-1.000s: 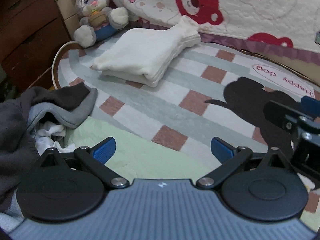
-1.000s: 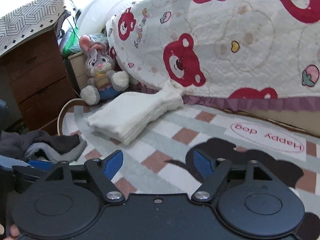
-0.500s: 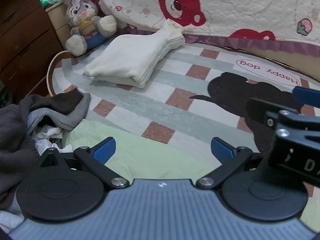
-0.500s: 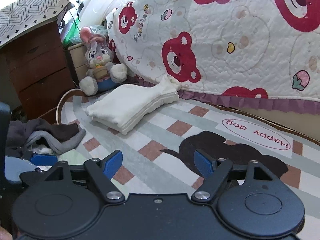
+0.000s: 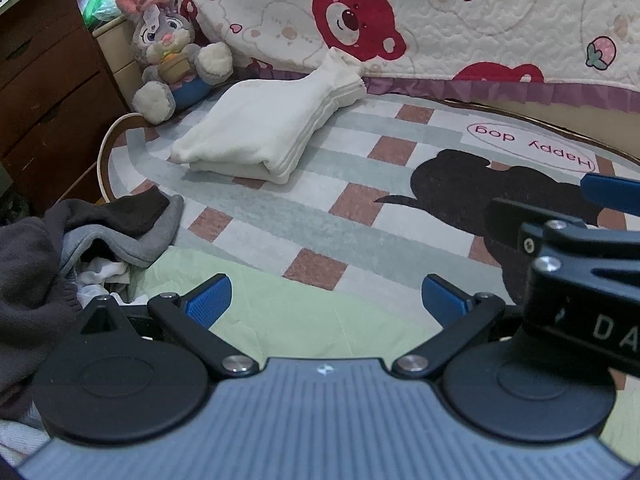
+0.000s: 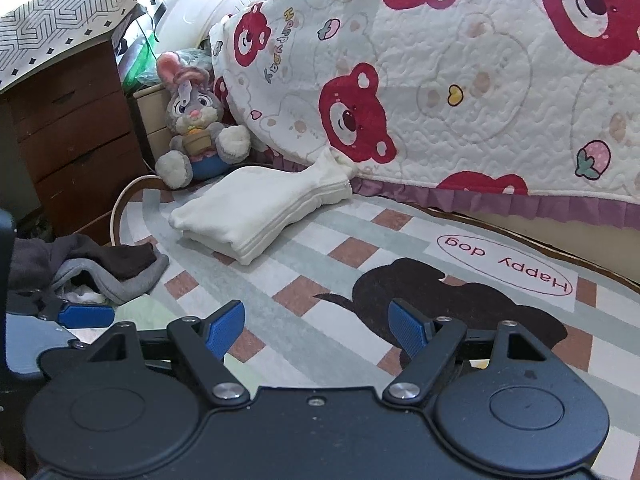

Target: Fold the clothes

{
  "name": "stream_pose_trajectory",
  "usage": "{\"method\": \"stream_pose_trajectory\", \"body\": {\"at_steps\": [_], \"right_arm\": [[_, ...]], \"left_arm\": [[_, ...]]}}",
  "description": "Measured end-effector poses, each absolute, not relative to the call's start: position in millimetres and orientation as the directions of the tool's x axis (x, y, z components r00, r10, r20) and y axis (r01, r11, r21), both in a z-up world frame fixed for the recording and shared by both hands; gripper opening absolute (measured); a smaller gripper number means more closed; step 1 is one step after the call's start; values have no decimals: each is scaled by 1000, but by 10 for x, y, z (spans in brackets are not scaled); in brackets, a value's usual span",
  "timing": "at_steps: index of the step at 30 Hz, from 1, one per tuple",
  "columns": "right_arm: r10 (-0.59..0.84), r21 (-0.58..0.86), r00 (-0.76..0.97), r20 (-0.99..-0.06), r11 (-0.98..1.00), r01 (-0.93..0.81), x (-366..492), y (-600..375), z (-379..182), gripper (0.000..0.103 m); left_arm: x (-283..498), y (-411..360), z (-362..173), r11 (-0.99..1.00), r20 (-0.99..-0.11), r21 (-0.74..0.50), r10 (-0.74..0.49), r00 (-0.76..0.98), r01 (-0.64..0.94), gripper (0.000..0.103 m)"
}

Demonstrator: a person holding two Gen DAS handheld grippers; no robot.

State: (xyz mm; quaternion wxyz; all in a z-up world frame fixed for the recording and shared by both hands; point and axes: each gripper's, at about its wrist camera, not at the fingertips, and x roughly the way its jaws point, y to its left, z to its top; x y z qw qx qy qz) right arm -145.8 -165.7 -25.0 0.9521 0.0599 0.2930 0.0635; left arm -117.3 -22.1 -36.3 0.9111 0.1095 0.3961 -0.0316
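Both the left gripper [image 5: 324, 296] and right gripper [image 6: 318, 326] gape, empty, above a rug [image 6: 400, 236] lettered "Happy dog". Folded cream clothes [image 6: 256, 210] lie on its far end; dark clothes [image 5: 100, 228] at its left edge.

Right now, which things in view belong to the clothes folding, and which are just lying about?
Part of the job:
- folded white garment
- dark and grey clothes pile
- light green garment
- left gripper and right gripper, both open and holding nothing

Just lying about:
- stuffed rabbit
- bear quilt
- dog rug
- wooden drawers
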Motion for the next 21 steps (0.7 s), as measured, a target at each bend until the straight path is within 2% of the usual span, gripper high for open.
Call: {"method": "stream_pose_trajectory", "body": {"at_steps": [21], "right_arm": [[153, 158, 819, -553, 984, -77, -1467, -1671, -254, 83]], "left_arm": [[-1192, -217, -364, 973, -729, 167, 15, 684, 157, 103]]}}
